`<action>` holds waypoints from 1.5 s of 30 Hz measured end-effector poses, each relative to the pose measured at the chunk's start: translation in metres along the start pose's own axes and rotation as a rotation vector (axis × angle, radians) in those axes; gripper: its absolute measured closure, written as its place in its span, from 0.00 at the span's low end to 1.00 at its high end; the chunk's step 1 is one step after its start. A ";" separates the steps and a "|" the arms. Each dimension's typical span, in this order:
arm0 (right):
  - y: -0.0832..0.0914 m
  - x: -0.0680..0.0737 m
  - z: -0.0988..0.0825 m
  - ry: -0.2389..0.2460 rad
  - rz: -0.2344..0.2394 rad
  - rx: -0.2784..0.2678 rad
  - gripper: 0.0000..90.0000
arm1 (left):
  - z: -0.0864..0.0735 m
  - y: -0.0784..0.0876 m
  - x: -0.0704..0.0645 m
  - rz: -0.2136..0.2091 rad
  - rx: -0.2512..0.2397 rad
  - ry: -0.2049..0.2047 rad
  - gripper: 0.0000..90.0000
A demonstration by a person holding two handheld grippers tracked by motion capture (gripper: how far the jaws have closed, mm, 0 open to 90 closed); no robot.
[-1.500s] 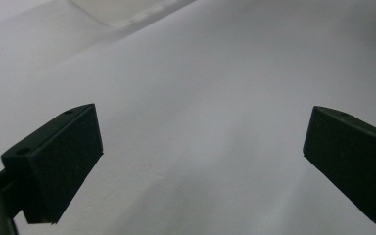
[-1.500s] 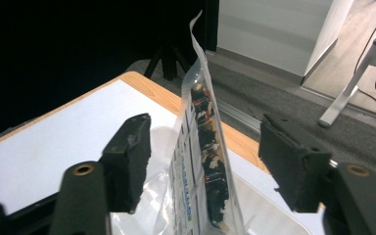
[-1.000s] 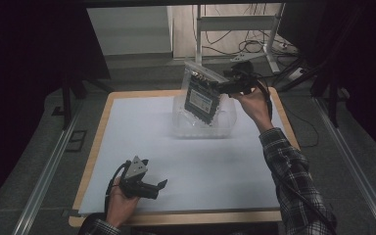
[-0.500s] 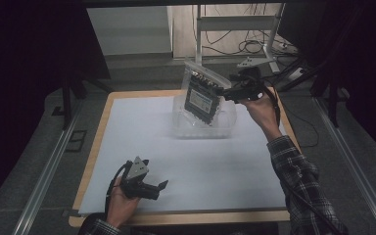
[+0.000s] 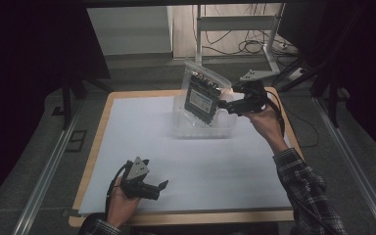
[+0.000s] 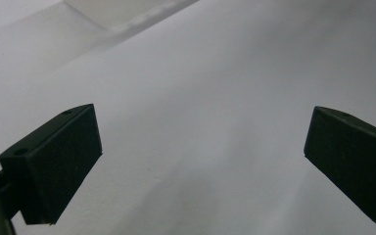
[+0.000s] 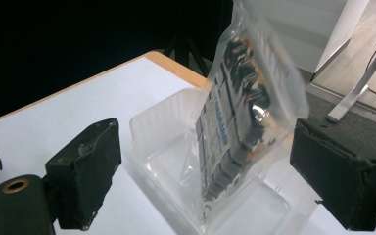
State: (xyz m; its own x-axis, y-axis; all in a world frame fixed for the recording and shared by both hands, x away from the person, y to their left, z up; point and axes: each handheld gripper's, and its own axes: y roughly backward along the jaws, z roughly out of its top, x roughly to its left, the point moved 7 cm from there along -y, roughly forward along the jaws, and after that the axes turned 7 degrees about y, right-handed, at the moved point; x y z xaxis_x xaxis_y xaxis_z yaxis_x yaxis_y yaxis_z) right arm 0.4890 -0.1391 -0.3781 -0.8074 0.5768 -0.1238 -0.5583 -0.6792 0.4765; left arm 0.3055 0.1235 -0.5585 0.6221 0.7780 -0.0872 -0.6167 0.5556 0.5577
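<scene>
One clear plastic bag holding a dark circuit board (image 5: 203,95) stands tilted on end inside the shallow transparent plastic tray (image 5: 200,128) on the white tabletop (image 5: 225,166). My right gripper (image 5: 223,104) sits just beside the bag's right edge; its jaws have just been opening and now stand wide, clear of the bag. My left gripper (image 5: 160,188) rests open near the tabletop's front edge, holding nothing.

We see a clear, glossy plastic bag (image 7: 254,112) with crinkled film, standing in a clear plastic tray (image 7: 176,147) with a shiny surface. The table (image 5: 98,127) has a wood edge under a matt white sheet (image 5: 215,166). The jaw pads look matt black and slightly rough.
</scene>
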 end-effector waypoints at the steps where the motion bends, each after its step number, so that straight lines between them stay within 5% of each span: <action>1: 0.000 0.001 -0.002 0.001 0.000 0.002 0.13 | 0.000 0.000 0.000 0.000 0.000 0.000 0.00; 20: 0.009 0.020 -0.034 0.025 -0.023 0.012 0.12 | -0.001 -0.001 -0.001 0.003 0.004 0.000 0.00; 45: 0.017 0.034 -0.074 -0.002 -0.030 0.035 0.08 | -0.001 0.000 -0.001 0.004 0.005 -0.007 0.00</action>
State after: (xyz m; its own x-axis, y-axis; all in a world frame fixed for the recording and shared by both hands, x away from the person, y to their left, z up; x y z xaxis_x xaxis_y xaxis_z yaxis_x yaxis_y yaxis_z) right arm 0.4380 -0.1641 -0.4383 -0.7901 0.5976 -0.1365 -0.5749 -0.6453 0.5031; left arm 0.3044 0.1229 -0.5597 0.6226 0.7785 -0.0792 -0.6170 0.5507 0.5622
